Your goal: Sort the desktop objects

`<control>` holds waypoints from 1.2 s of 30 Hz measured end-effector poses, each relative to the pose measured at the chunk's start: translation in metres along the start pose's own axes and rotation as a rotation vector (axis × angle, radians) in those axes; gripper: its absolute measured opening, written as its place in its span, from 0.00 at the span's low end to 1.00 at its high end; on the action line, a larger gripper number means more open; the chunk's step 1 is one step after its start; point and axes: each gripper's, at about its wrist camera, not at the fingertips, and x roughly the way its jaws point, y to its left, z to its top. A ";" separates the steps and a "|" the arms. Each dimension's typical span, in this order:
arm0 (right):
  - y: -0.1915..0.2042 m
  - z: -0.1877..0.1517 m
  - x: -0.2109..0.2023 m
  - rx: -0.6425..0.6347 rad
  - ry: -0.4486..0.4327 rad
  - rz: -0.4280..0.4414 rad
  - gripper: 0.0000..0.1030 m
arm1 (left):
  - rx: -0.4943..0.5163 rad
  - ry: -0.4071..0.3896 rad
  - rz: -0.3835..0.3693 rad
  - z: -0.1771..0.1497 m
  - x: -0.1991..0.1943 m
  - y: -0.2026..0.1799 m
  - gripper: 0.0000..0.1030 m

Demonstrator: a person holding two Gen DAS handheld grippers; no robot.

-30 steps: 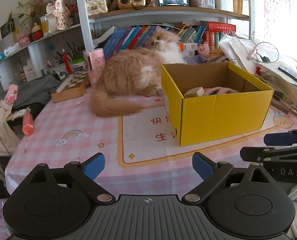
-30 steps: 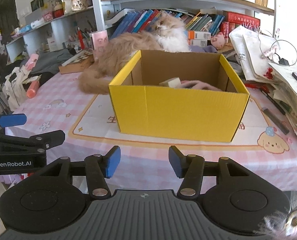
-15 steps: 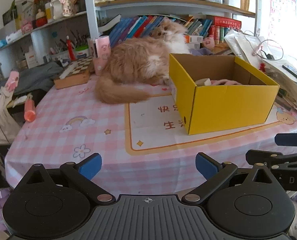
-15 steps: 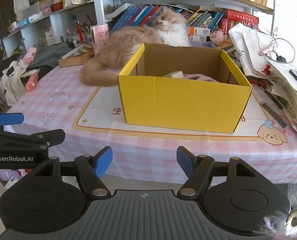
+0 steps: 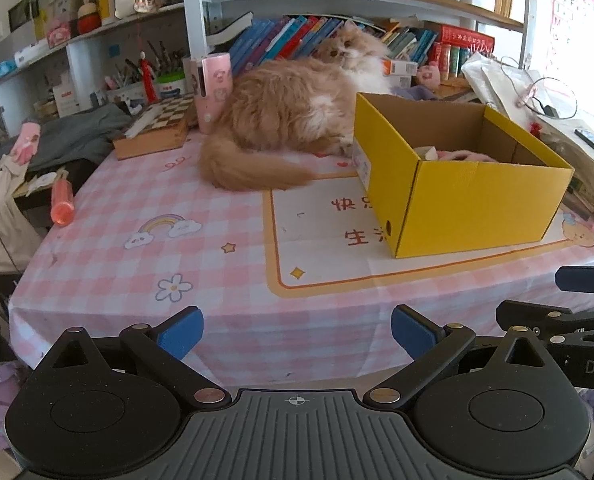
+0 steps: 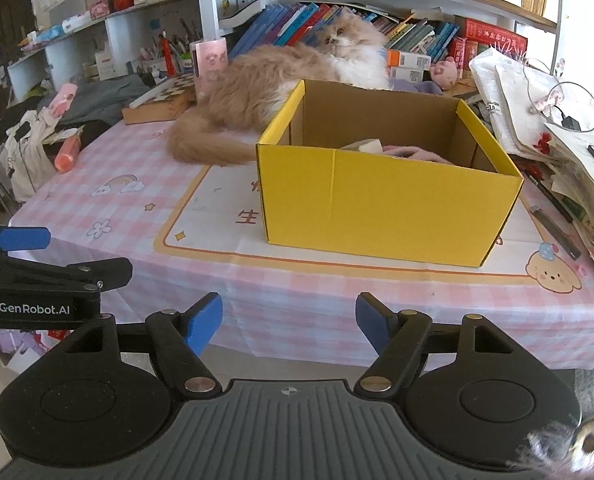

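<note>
1. Here, in the left wrist view, we hold the left gripper [image 5: 297, 330] spread wide and empty before the table's [image 5: 217, 312] near edge; the yellow box [image 5: 469, 204] sits ahead to the right, a fluffy cat [image 5: 281, 120] lying just behind it.
2. In the right wrist view, our right gripper [image 6: 289, 322] gapes empty too, facing the box [image 6: 381, 208], where a pale block [image 6: 365, 146] and pink item [image 6: 417, 155] lie inside.

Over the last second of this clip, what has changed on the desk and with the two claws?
Both claws have pulled back from the yellow box: more of the near table edge and its overhang now shows in both wrist views. The left claw and right claw stayed open and empty; nothing was gripped or released. The cat remains lying behind the box, and the items inside the box look unmoved.
</note>
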 end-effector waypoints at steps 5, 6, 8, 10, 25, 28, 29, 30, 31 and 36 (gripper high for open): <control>0.006 0.000 0.001 -0.003 0.001 -0.011 0.70 | 0.013 0.003 -0.002 0.001 0.001 0.002 1.00; 0.006 0.000 0.000 -0.004 0.000 -0.013 0.70 | 0.017 0.004 -0.003 0.001 0.001 0.002 1.00; 0.008 0.000 0.000 -0.004 0.001 -0.019 0.70 | 0.022 0.004 -0.010 0.000 0.001 0.003 1.00; 0.009 0.000 0.001 -0.005 0.002 -0.023 0.70 | 0.026 0.003 -0.017 0.001 0.002 0.004 1.00; 0.018 -0.001 -0.002 -0.010 -0.006 -0.048 0.70 | 0.043 0.004 -0.045 0.000 0.000 0.011 1.00; 0.021 -0.001 -0.002 -0.014 -0.006 -0.052 0.70 | 0.041 0.010 -0.053 0.000 0.001 0.014 1.00; 0.023 -0.001 -0.002 -0.016 -0.005 -0.053 0.70 | 0.039 0.010 -0.055 0.000 0.001 0.015 1.00; 0.024 -0.001 -0.002 -0.018 -0.005 -0.054 0.70 | 0.037 0.009 -0.056 0.000 0.001 0.016 1.00; 0.025 -0.001 -0.002 -0.019 -0.004 -0.055 0.70 | 0.036 0.009 -0.057 0.000 0.001 0.016 1.00; 0.028 -0.001 -0.002 -0.021 -0.003 -0.058 0.70 | 0.037 0.007 -0.060 0.000 0.001 0.018 1.00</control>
